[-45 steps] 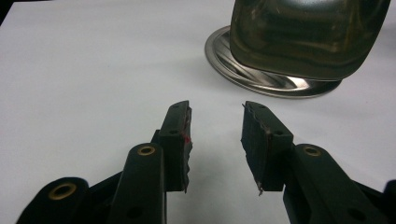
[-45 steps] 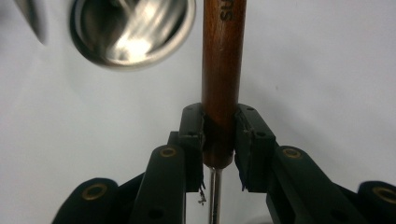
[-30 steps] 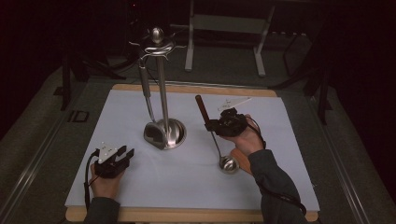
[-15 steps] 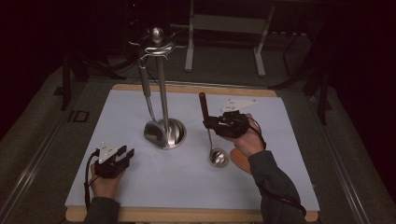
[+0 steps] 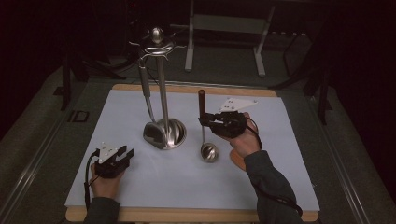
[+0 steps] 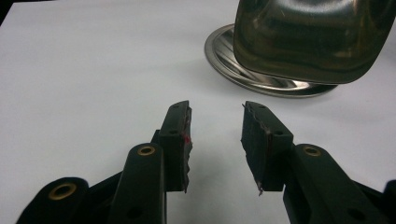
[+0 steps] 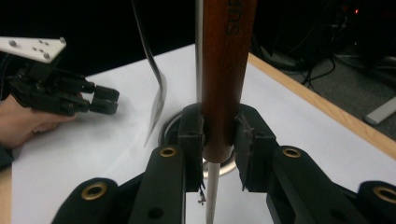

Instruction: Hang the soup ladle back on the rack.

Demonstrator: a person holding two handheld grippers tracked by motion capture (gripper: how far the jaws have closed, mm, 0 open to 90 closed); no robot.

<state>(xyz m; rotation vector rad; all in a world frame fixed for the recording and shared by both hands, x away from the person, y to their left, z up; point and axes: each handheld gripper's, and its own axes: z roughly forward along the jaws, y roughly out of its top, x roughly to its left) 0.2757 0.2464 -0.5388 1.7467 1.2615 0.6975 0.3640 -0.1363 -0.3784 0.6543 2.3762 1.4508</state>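
Right gripper view: the right gripper [image 7: 219, 135] is seen closed partway on the ladle [image 7: 229, 70], its pads pressed on the lower end of the brown wooden handle, with the steel shaft running down below the jaws. The ladle is held upright over the mat [image 5: 289, 154], just right of the stand [image 5: 163, 93]; whether its bowl touches the mat cannot be told. The left gripper [image 6: 215, 126] is held wide open and empty, low over the mat near the front left. The step in hand is judged to be the carrying of the ladle to the stand, where a steel utensil [image 5: 144, 88] is already hung. For the next move the ladle would have to be raised well higher and its handle top brought to a free hook at the stand's crown; the upright grip should be kept. The grip itself is shown closely by the right gripper view, while the hooks and the ladle's bowl are given by the high view. The stand's ridged base and the utensil's broad head are shown near at hand in the left gripper view.
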